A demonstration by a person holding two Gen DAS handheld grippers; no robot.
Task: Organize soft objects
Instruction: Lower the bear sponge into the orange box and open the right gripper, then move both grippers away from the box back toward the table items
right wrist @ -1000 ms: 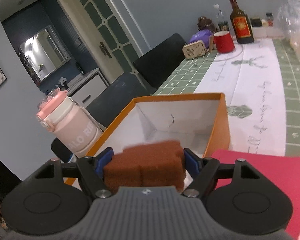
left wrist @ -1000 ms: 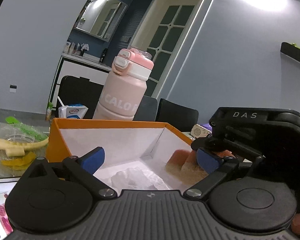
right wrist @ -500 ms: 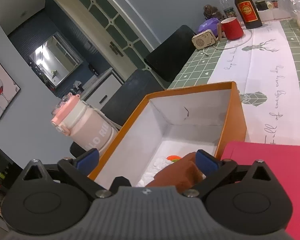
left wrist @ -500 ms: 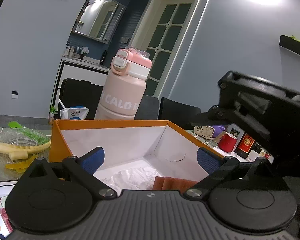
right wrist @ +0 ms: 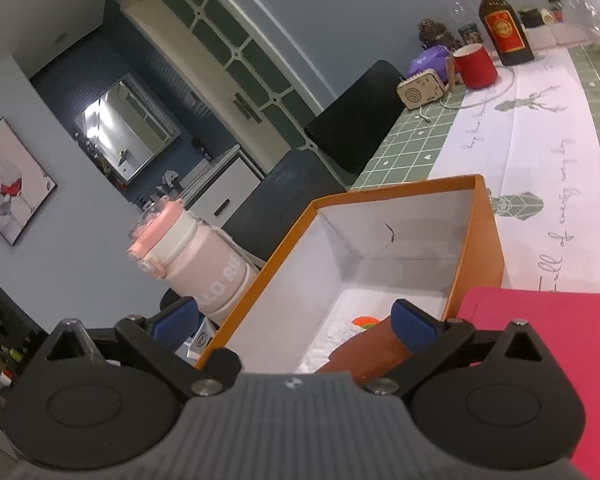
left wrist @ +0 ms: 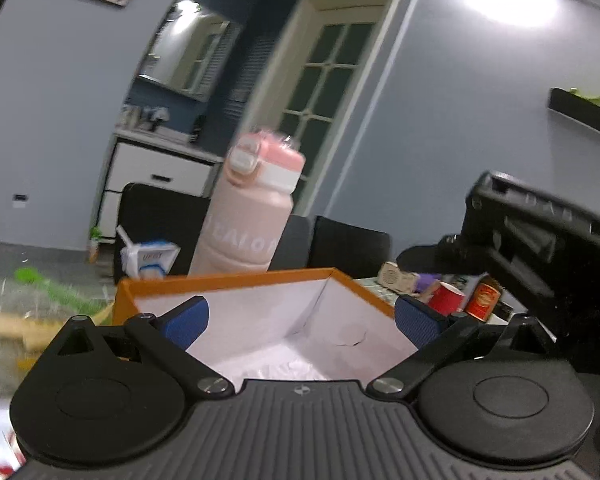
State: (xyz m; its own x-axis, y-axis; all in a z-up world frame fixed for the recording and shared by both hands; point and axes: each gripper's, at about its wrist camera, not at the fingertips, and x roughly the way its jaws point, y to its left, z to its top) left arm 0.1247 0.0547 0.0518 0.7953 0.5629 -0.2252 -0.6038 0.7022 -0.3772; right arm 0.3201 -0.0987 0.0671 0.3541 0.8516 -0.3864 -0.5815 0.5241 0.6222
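Sponge dropped in the orange box, both grippers wide open above it.

Right gripper (right wrist: pixel 296 320) stands with its jaws spread as wide as they go; they have just been opening, and the blue pads press on nothing. The brown sponge (right wrist: pixel 364 354) lies inside the orange box (right wrist: pixel 482 240), on its white floor, just beside the right pad, and next to white crumpled stuff (right wrist: pixel 332 340). Whether pad and sponge touch I cannot tell. Left gripper (left wrist: pixel 300 318) is also open and holds nothing, pointing over the near edge of the same box. A pink water bottle (left wrist: pixel 248 220) stands behind the box. A red sheet (right wrist: pixel 540 340) lies on the table just beside the box.
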